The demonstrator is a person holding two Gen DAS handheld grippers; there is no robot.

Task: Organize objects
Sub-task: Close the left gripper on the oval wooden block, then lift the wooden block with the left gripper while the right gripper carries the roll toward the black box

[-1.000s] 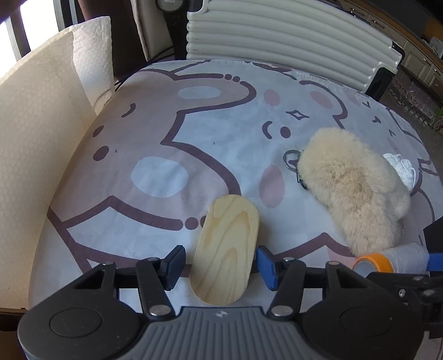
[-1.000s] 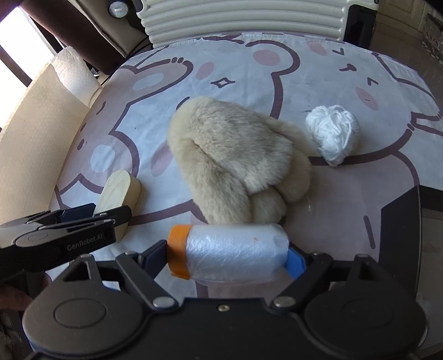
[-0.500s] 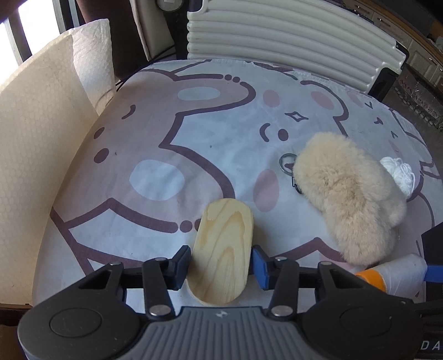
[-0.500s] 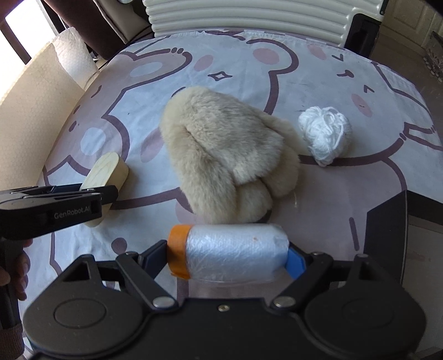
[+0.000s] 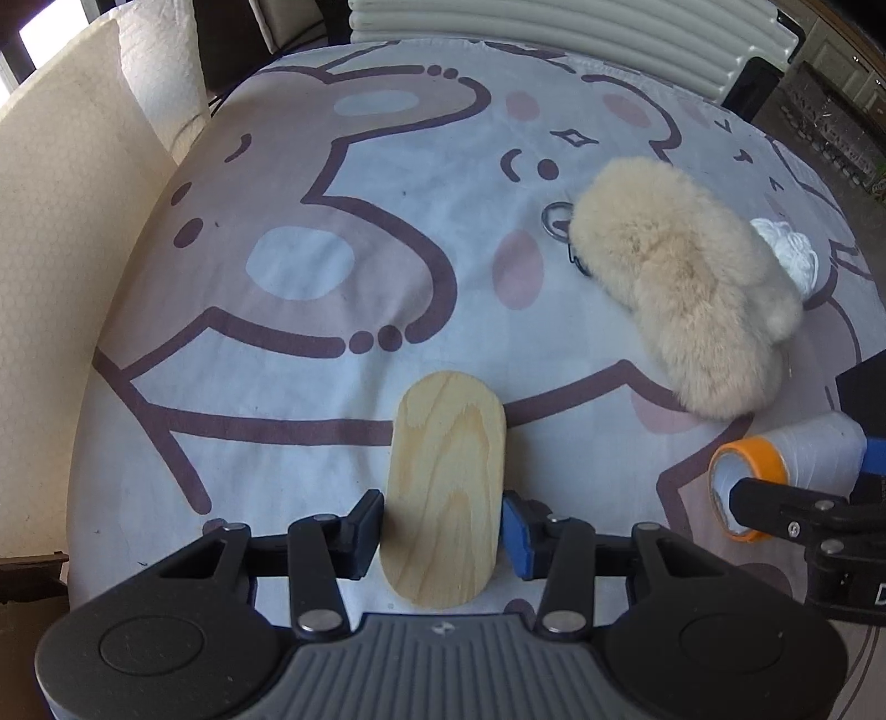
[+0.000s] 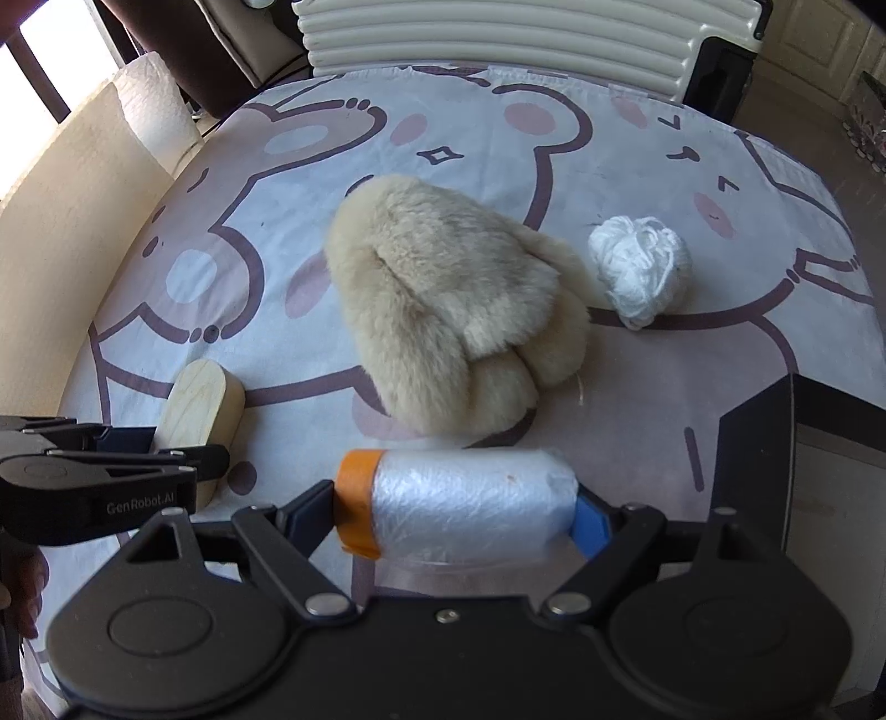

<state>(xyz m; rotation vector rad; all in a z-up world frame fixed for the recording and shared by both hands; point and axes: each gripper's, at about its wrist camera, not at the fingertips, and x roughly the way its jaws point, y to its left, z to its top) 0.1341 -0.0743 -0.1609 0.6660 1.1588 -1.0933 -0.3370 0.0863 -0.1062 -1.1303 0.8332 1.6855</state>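
Note:
My left gripper (image 5: 443, 529) is shut on an oval wooden block (image 5: 446, 487), gripping its near half just above the cartoon-print cloth (image 5: 310, 354); the block also shows in the right wrist view (image 6: 202, 412). My right gripper (image 6: 459, 509) is shut on a plastic-wrapped roll with an orange end (image 6: 459, 501), held crosswise above the cloth; the roll also shows at the right of the left wrist view (image 5: 786, 465). A beige furry plush (image 6: 454, 310) lies mid-table. A white yarn ball (image 6: 642, 271) lies to its right.
A metal key ring (image 5: 556, 219) pokes out from the plush's far end. A cream padded sheet (image 5: 61, 221) stands along the left edge. A ribbed white panel (image 6: 498, 33) lies at the far edge. A dark box (image 6: 775, 443) sits at the near right.
My left gripper closed its fingers onto the wooden block. Both grippers pulled back and rose a little, so the plush and yarn look farther away. The roll stays clamped in the right gripper.

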